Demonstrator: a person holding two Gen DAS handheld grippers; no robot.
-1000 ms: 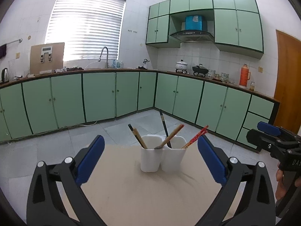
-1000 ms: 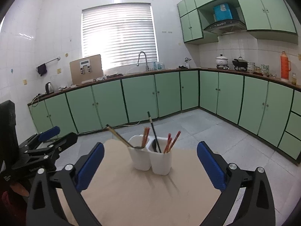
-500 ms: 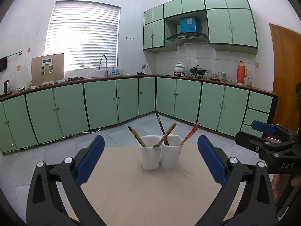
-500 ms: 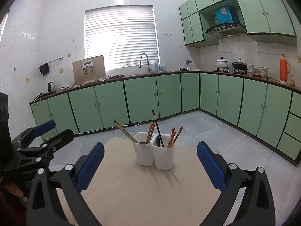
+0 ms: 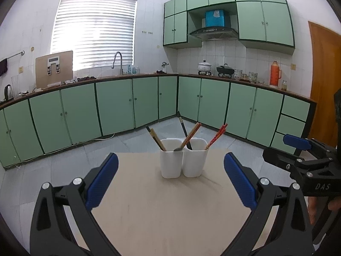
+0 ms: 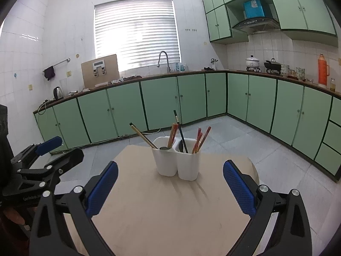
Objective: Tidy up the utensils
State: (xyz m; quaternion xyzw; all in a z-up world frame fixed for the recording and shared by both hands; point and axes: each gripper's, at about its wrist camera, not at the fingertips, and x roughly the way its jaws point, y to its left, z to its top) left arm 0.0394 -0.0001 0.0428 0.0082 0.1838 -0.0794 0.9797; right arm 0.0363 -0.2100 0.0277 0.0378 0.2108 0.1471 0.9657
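White twin utensil holders (image 5: 183,160) stand touching side by side at the far end of the pale wooden surface (image 5: 170,213), holding chopsticks (image 5: 215,136), a spoon (image 5: 178,148) and a dark-handled utensil (image 5: 184,131). My left claw (image 5: 170,181) and right claw (image 6: 170,188) both hang spread wide, empty, short of the holders.

Green cabinets (image 5: 115,104) — orange thermos (image 5: 275,73), kettle (image 6: 58,92).
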